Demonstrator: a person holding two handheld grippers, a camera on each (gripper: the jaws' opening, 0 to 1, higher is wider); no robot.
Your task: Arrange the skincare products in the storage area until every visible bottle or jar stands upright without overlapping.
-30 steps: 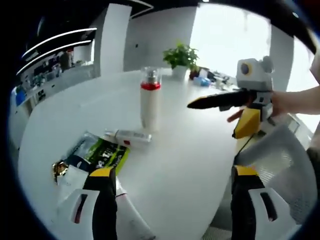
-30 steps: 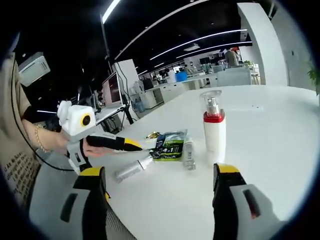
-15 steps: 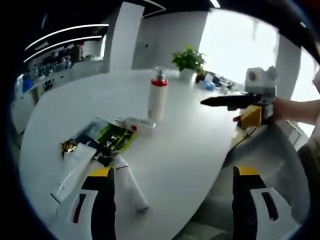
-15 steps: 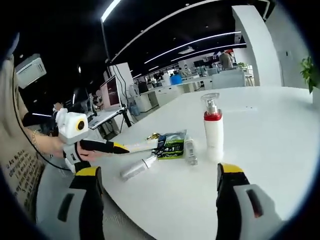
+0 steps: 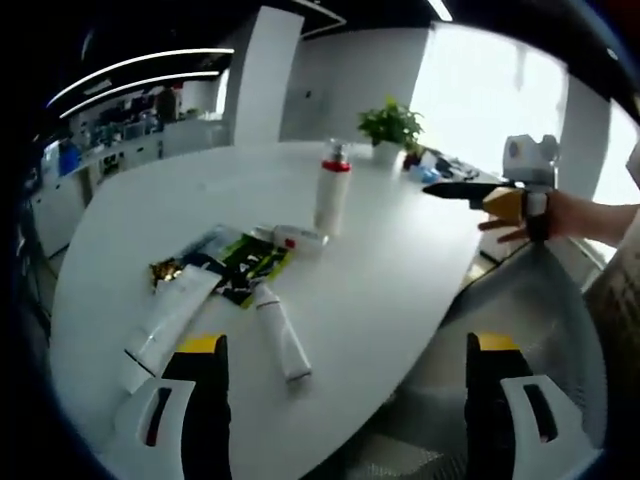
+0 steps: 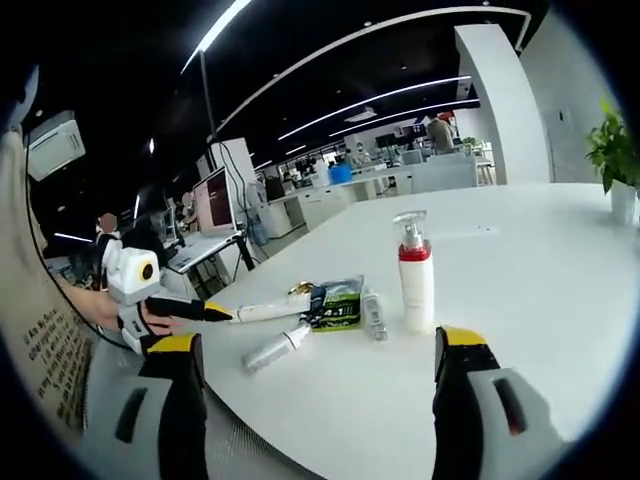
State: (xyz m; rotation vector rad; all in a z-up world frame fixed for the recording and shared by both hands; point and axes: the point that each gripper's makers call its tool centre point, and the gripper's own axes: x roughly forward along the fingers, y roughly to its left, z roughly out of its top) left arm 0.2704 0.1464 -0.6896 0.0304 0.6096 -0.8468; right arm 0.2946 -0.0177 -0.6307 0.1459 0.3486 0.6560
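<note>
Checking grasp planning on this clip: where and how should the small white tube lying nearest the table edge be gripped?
Grip the tube across its middle, coming from above with the jaws straddling its long axis. It lies flat on the table, apart from the sachet, so both long sides look free.

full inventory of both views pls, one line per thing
pump bottle: 1, white with red collar, upright mid-table
small tube: 1, white with red end, lying beside the pump bottle
sachet: 1, green and black, flat on the table
long tube: 1, white with gold end, lying beside the sachet
capped tube: 1, white, lying near the table edge
potted plant: 1, green, far side of the table
table: 1, white, curved edge
left gripper: black and yellow jaws apart, empty
right gripper: black and yellow, held off the table edge
</note>
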